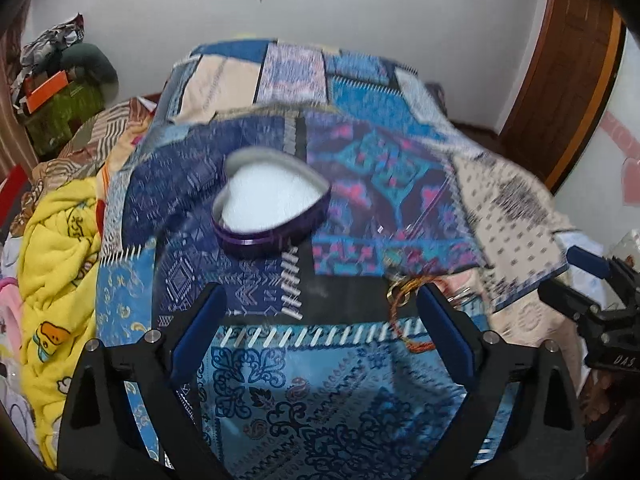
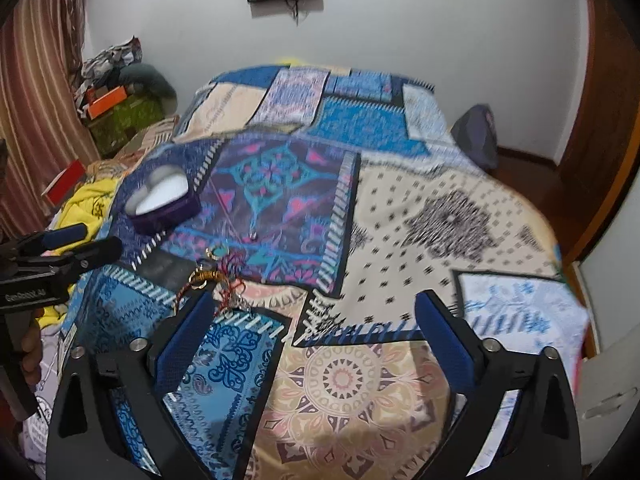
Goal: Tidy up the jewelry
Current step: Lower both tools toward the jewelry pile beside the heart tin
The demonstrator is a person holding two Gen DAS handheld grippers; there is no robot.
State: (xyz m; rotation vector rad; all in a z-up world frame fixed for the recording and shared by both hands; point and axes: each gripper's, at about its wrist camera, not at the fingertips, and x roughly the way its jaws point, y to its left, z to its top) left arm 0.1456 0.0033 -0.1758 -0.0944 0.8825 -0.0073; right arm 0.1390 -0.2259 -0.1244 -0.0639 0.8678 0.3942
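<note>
Currently, both the left gripper (image 1: pixel 320 312) and right gripper (image 2: pixel 316 320) are standing wide and empty while the light, limp, tangle-prone jewelry (image 1: pixel 404 294), best pinched at its cord, is lying near-right of the heart-shaped box (image 1: pixel 272 208).

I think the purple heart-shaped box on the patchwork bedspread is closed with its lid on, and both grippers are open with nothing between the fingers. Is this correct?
Not quite: the heart-shaped box has no lid on; the left wrist view shows its white inside. The rest holds: it sits on the patchwork bedspread, and the left gripper and right gripper are open and hold nothing.
</note>
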